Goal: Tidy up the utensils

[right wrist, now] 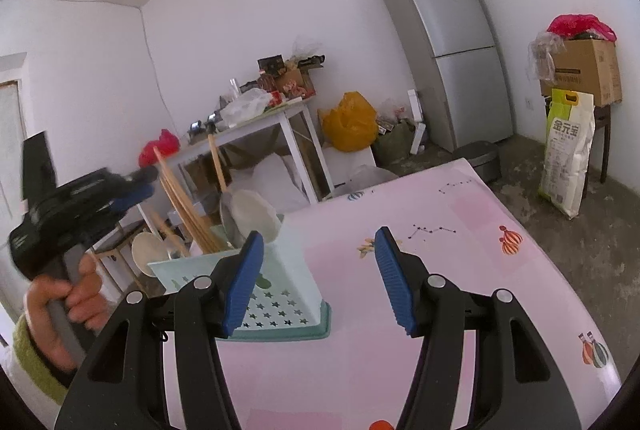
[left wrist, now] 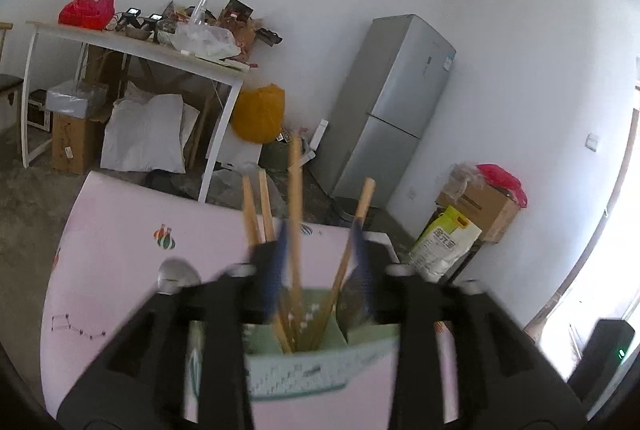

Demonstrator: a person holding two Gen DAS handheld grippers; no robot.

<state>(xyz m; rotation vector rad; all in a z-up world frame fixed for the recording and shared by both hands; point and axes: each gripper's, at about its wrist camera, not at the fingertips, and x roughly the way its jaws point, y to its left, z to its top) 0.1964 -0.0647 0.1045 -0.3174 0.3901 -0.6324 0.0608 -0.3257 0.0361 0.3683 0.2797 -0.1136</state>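
The caddy [right wrist: 276,294], a pale green perforated holder, stands on the pink counter [right wrist: 460,270] near its left edge, holding wooden-handled utensils [right wrist: 188,206], a ladle [right wrist: 250,214] and a spoon [right wrist: 148,250].

The left hand-held gripper [left wrist: 318,262] sits right over the caddy with its blue pads among the upright handles. The view is blurred, so I cannot tell whether it has clamped on a handle or only brackets them. The right hand-held gripper [right wrist: 318,278] hangs with its jaws wide apart and nothing between them, just beside the caddy's front wall.

My worry is tipping. The caddy looks light and top-heavy, with long handles leaning outwards, and nothing steadies it. A sideways tug from the left gripper could drag it over or push it off the near edge. Crowded handles also risk snagging, so lifting one may pull out another. The right gripper's left pad is close enough to bump the caddy if it swings.
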